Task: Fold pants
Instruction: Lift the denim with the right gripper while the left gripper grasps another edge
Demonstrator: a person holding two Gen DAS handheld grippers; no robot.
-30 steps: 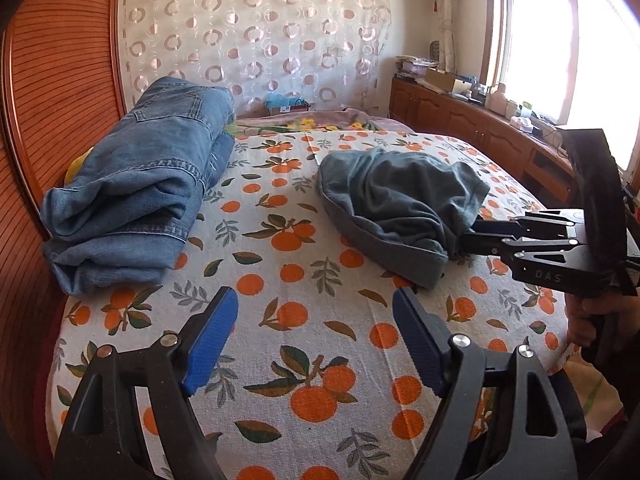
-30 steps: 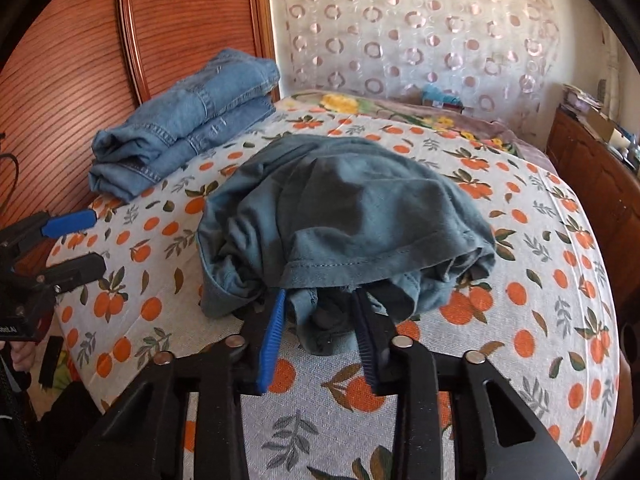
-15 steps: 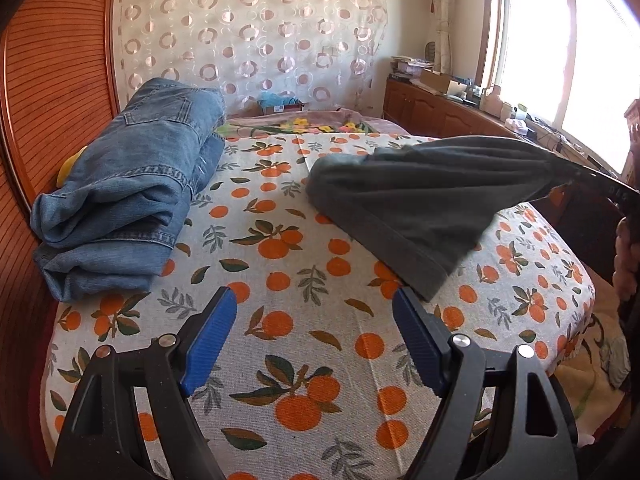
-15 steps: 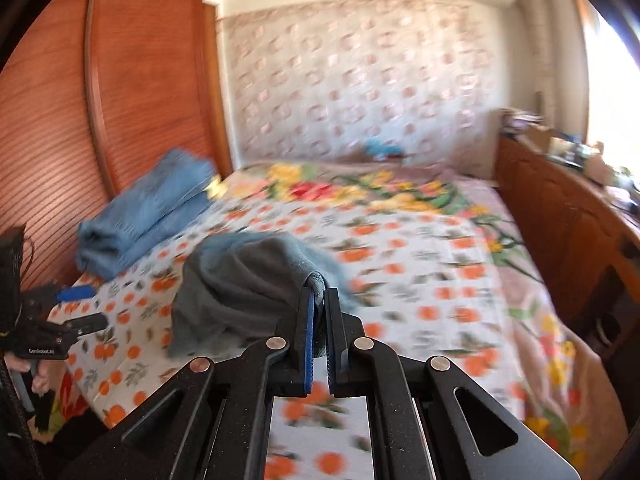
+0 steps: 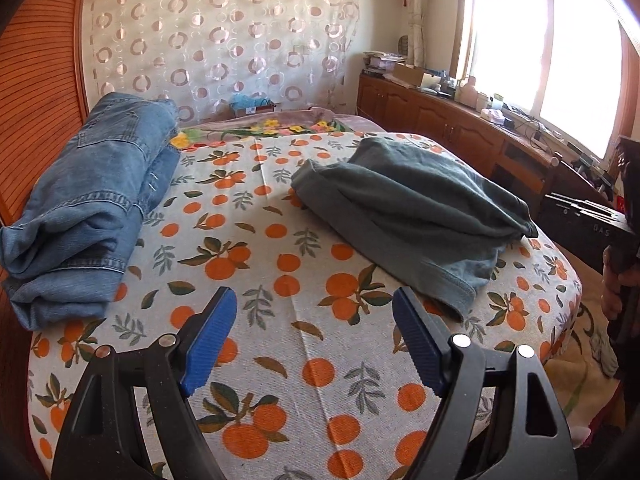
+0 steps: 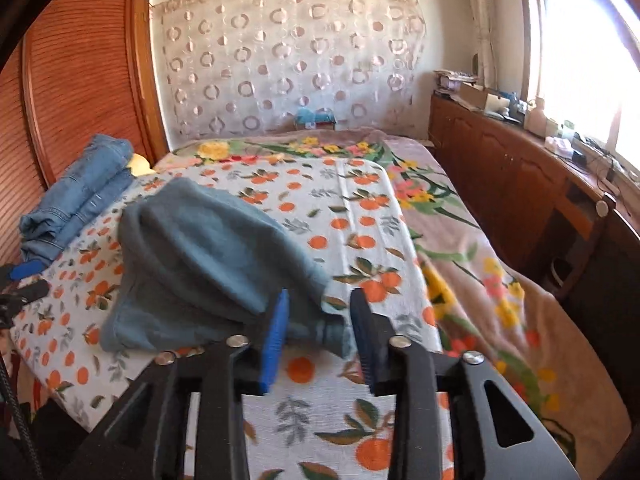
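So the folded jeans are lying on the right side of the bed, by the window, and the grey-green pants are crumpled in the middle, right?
Not quite. The left wrist view shows the folded jeans on the left side of the bed, against the wooden headboard, away from the window. The grey-green pants are crumpled in the middle.

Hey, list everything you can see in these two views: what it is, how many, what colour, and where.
grey-blue pants: one, loosely bunched, on the orange-print sheet toward the window side
jeans: one folded blue pile, on the bed beside the wooden slatted panel
sheet: one, white with oranges and leaves, over the near part of the bed
floral blanket: one, pinkish with flowers, under the sheet on the window side and far end
curtain: one, pale with ring pattern, on the far wall
wooden cabinets: one brown row under the window, cluttered on top
left hand-held gripper: one, black with blue pads, open over bare sheet
right hand-held gripper: one, jaws just opened, pants end between the pads, ungripped
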